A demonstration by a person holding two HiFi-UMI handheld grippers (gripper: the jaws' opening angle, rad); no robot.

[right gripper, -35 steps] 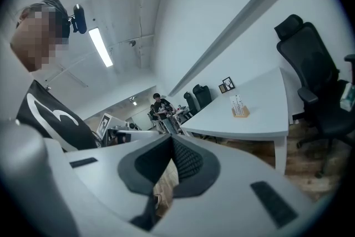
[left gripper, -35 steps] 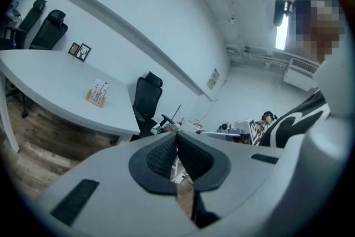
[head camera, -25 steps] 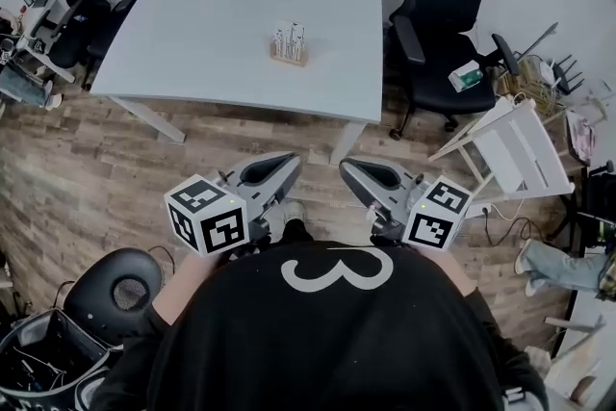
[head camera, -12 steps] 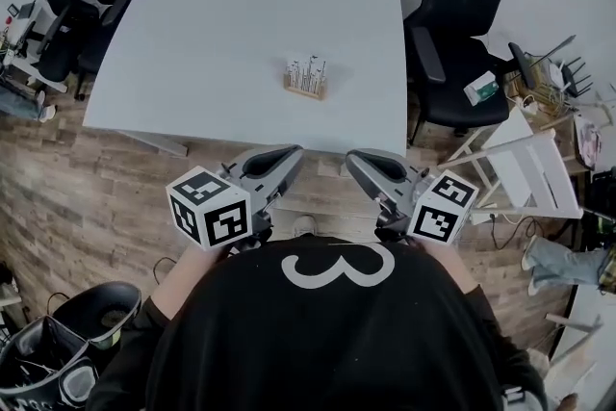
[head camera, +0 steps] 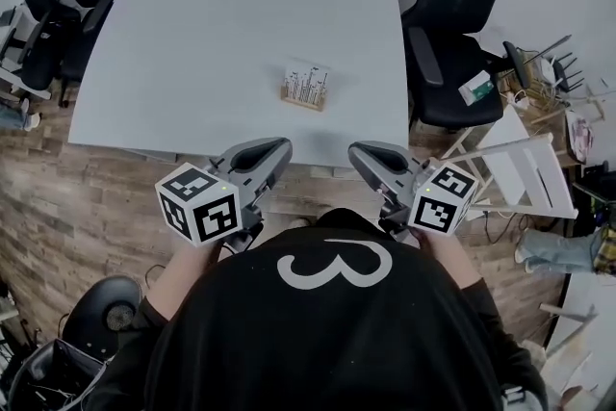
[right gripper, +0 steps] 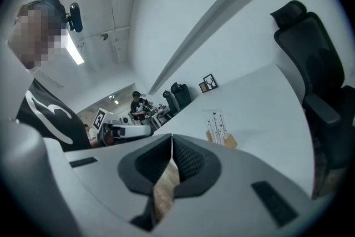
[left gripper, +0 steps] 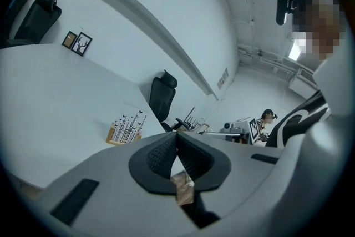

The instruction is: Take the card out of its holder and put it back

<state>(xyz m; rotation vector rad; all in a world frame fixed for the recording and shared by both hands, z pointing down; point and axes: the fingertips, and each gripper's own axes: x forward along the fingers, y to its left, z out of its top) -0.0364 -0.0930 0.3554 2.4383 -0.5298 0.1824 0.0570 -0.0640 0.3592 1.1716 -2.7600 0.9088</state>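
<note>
Card upright in wooden holder

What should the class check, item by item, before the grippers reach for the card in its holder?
1. The card sits in the holder: ok.
2. The holder stands on the table, away from its edges: ok.
3. The left gripper is empty: ok.
4. The right gripper is empty: ok.
5. Jaws open to grasp: not ok, both shut.
6. Grippers at the card: not ok, both well short of it.
</note>
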